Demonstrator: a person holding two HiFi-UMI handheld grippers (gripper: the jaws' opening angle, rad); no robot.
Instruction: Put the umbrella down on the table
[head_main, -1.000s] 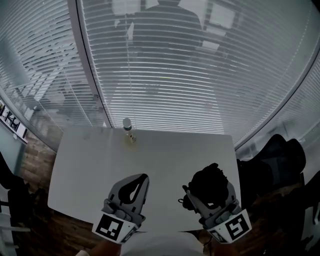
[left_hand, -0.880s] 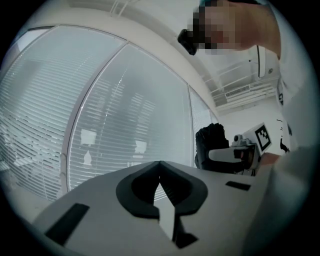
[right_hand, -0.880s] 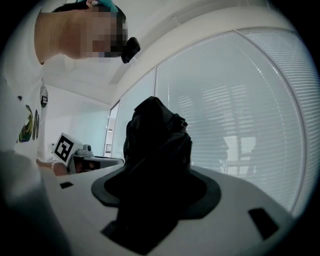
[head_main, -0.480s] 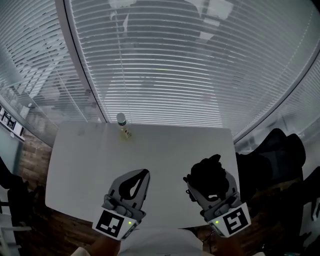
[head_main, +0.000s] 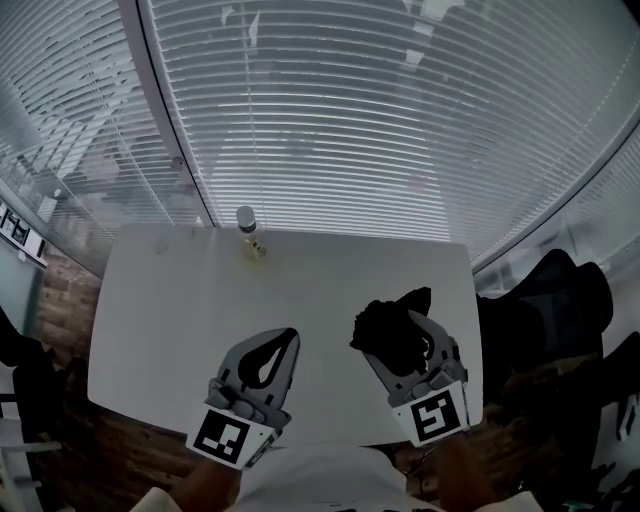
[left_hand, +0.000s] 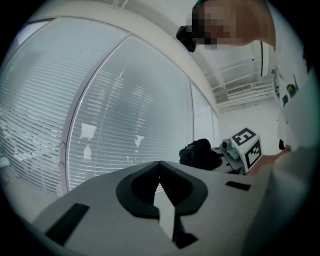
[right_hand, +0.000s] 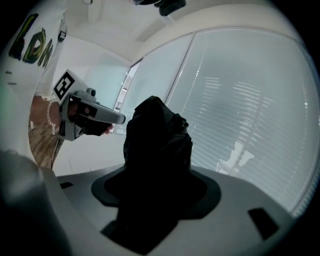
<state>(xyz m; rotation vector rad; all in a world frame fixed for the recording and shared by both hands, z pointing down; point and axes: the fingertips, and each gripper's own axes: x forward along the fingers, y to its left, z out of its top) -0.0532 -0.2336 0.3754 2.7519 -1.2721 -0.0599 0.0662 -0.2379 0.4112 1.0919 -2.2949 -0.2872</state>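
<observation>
I count two grippers over one white table (head_main: 180, 300), each with one marker cube at its rear; my left gripper (head_main: 290, 336) hangs above the near part of the table top with its jaws brought together tip to tip and nothing between them, as its own view shows plainly; my right gripper (head_main: 405, 345) sits just beside it to the right, jaws spread wide around the one umbrella (head_main: 385, 325), a black folded bundle gripped between them.

The umbrella stands out past the right gripper's jaws and fills the middle of the right gripper view; from the head view it lies over the near right part of the table, but I cannot tell whether its fabric touches the surface.

One small bottle (head_main: 247, 228) with a pale cap stands upright at the far edge of the table, left of centre, well apart from both grippers; it is the only loose thing I count on the table top.

Behind the table run slatted blinds (head_main: 350, 120) across the windows; in the left gripper view the umbrella and the right gripper's cube show off to the right.
</observation>
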